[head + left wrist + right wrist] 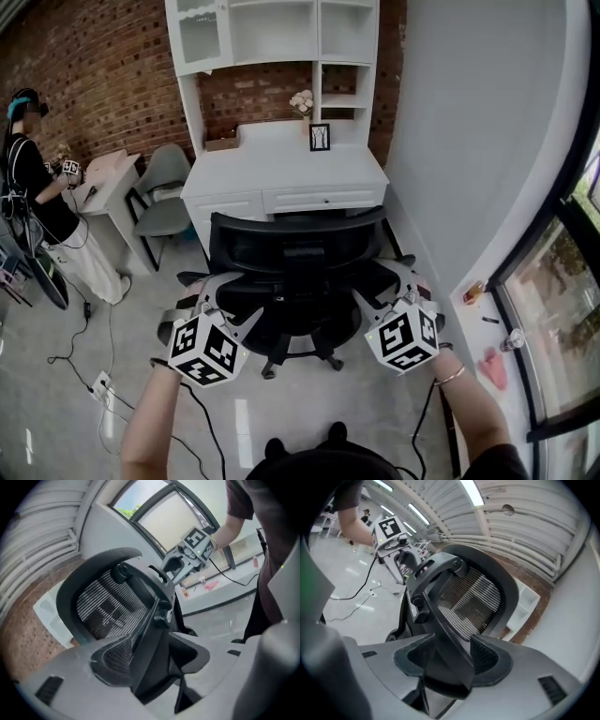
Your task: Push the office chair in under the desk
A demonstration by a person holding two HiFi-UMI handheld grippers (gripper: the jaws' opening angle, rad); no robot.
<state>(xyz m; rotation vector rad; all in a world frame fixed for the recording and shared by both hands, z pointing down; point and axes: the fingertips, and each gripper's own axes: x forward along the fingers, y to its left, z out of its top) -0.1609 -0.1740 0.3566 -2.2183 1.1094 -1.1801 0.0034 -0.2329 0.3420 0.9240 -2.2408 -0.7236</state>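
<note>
A black mesh office chair (291, 272) stands with its back against the front of the white desk (281, 169), its seat toward me. My left gripper (230, 305) is at the backrest's left edge and my right gripper (389, 292) at its right edge. In the left gripper view the jaws (152, 663) stand wide, with the chair's black back frame (108, 604) between the pads. The right gripper view shows the same: wide jaws (450, 660) straddle the frame (473, 599). I see neither pair of pads pressing on it.
A white hutch with shelves rises behind the desk, with a small picture frame (320, 137) and flowers (302, 101). A grey chair (164, 192), a small table (108, 178) and a person (28, 178) are at left. Cables (94, 375) trail on the floor. A wall and window (553, 300) close the right side.
</note>
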